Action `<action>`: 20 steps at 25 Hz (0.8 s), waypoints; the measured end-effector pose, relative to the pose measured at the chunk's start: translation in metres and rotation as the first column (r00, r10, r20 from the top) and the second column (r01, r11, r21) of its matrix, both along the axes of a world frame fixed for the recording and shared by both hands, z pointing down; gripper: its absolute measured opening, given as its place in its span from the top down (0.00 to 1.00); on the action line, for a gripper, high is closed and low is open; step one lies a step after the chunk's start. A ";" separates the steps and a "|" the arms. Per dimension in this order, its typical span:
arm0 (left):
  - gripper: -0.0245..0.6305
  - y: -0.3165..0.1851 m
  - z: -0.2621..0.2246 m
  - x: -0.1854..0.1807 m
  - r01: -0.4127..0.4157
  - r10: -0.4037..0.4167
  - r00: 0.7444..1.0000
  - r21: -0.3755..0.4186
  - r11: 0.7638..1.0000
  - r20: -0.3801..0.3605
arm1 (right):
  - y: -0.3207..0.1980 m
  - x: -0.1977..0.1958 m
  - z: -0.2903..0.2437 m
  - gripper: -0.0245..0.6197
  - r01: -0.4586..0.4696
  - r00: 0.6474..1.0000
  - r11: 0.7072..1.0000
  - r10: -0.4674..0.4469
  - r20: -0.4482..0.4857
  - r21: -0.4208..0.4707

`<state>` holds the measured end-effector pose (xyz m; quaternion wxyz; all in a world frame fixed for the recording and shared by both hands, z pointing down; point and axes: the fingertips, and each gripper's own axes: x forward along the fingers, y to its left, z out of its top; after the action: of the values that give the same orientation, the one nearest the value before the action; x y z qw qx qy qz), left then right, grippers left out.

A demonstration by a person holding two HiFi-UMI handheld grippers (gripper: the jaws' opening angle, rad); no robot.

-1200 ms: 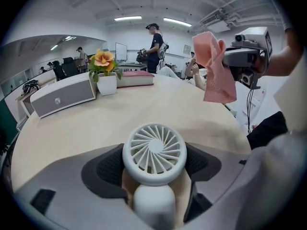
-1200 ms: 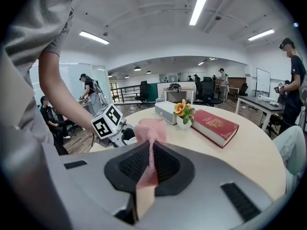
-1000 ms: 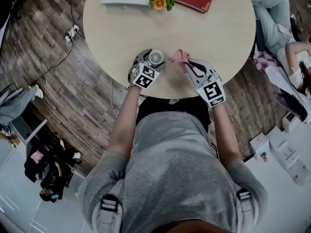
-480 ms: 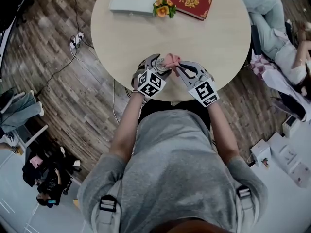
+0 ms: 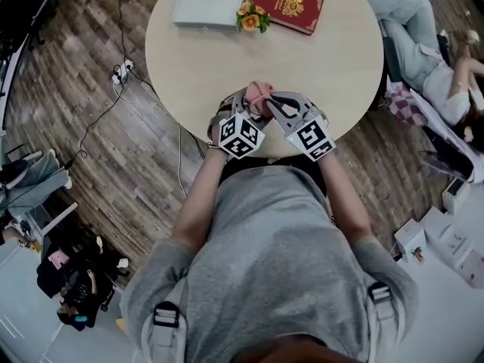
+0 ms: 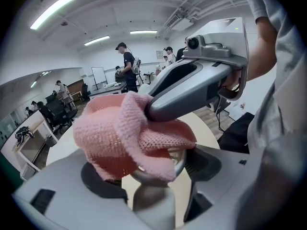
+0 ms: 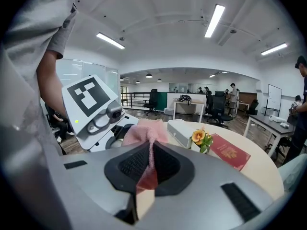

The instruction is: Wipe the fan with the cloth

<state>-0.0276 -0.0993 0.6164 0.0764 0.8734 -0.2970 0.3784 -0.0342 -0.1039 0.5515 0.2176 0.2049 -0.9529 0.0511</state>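
I look down on the round surface [image 5: 197, 59]. A red book [image 5: 286, 4] and a white box [image 5: 206, 10] lie at its far edge. Near the front edge, my left hand-held gripper [image 6: 152, 174] is clamped on the fan [image 6: 146, 200]. My right hand-held gripper [image 7: 149, 164] pinches the pink cloth [image 6: 120, 133], which lies pressed over the fan's head. Flowers [image 5: 252, 15] sit between box and book.
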 end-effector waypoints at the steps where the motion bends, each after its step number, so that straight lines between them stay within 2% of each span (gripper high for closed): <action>1: 0.39 0.000 -0.004 0.001 0.002 -0.002 1.000 0.004 1.000 0.000 | 0.000 -0.002 -0.004 0.92 0.001 1.000 1.000 -0.001 0.002 0.007; 11: 0.39 -0.001 -0.027 0.005 -0.022 0.021 0.999 0.036 0.999 0.042 | 0.007 -0.020 -0.026 0.92 0.045 0.999 0.998 -0.045 -0.001 0.053; 20: 0.39 0.001 -0.028 0.000 -0.047 0.042 0.995 0.065 0.997 0.085 | 0.031 -0.029 -0.021 0.92 0.133 0.991 0.990 -0.133 -0.008 -0.039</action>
<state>-0.0278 -0.0986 0.5879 0.0264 0.8652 -0.2930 0.4062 -0.0636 -0.0733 0.5310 0.2292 0.1369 -0.9622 0.0535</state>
